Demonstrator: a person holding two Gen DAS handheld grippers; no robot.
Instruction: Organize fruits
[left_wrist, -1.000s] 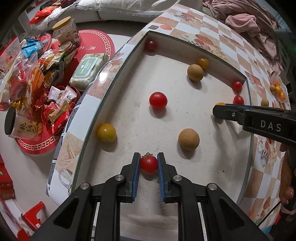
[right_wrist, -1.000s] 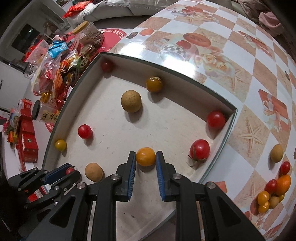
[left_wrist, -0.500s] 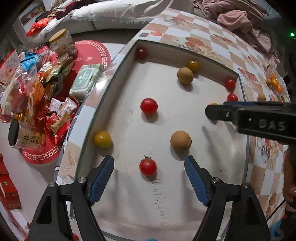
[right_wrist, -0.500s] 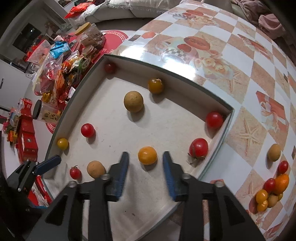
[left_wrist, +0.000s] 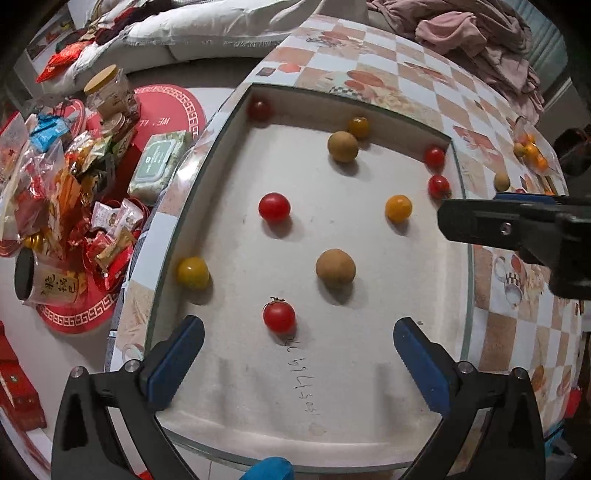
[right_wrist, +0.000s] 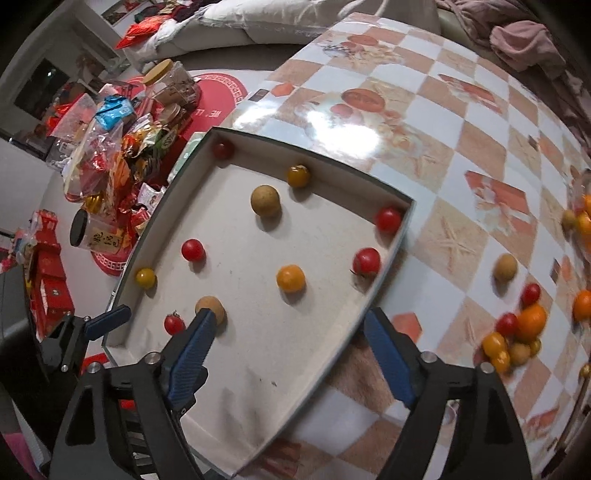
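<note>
A shallow white tray (left_wrist: 369, 424) (right_wrist: 295, 387) lies on the checked table and holds several small fruits. A red tomato with a stem (left_wrist: 279, 316) (right_wrist: 174, 324) lies loose just ahead of my left gripper (left_wrist: 295, 354), which is open wide and empty. An orange fruit (right_wrist: 290, 278) (left_wrist: 398, 208) lies loose ahead of my right gripper (right_wrist: 291, 332), also open wide and empty. A brown fruit (left_wrist: 335, 267) (right_wrist: 212, 307) sits between them. More fruits lie in a pile (right_wrist: 517, 339) on the table to the right.
Red tomatoes (left_wrist: 274, 207), a yellow fruit (left_wrist: 192, 272) and others are scattered in the tray. Snack packets and jars (left_wrist: 74, 177) crowd the floor left of the table. Pink cloth (left_wrist: 480, 48) lies at the table's far end. The right gripper's finger (left_wrist: 498, 225) crosses the left wrist view.
Both grippers opened, let go of the red tomato and the orange fruit in the tray, and drew back and up. The right gripper swung toward the pile on the right.
</note>
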